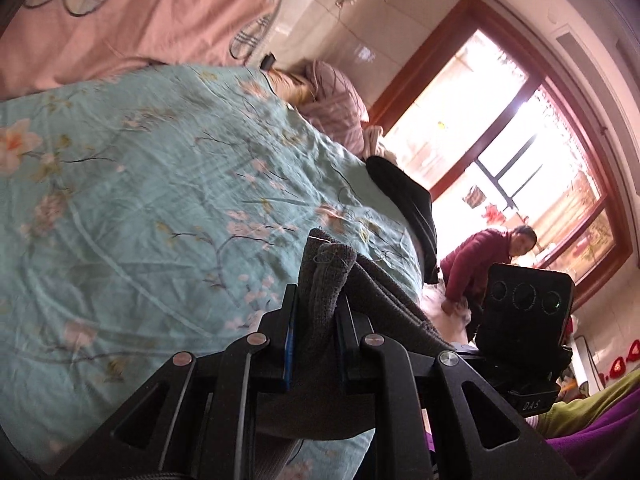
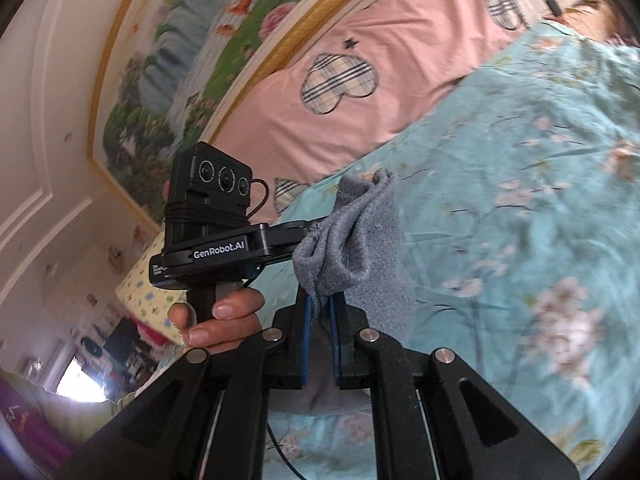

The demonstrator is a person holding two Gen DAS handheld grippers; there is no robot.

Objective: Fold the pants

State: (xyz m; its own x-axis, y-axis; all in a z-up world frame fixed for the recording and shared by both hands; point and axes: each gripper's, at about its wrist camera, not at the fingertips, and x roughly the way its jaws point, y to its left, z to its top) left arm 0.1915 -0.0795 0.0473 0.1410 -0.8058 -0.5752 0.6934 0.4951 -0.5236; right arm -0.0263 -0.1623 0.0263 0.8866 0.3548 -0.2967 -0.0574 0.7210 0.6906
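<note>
The pants are grey knitted fabric. In the left wrist view my left gripper (image 1: 316, 300) is shut on a bunched edge of the pants (image 1: 328, 280), held above the teal floral bedspread (image 1: 140, 180). The right gripper's camera unit (image 1: 524, 308) shows close at the right. In the right wrist view my right gripper (image 2: 320, 300) is shut on another bunched edge of the pants (image 2: 352, 236), also lifted above the bedspread (image 2: 520, 180). The left gripper's body (image 2: 216, 236) and the hand holding it (image 2: 224, 320) sit just to the left. The rest of the pants hangs below, hidden.
A pink quilt with plaid hearts (image 2: 360, 80) lies at the head of the bed. A black garment (image 1: 408, 200) and a mauve jacket (image 1: 340, 100) lie at the bed's far edge. A person in dark red (image 1: 480, 260) sits by the bright window (image 1: 500, 140).
</note>
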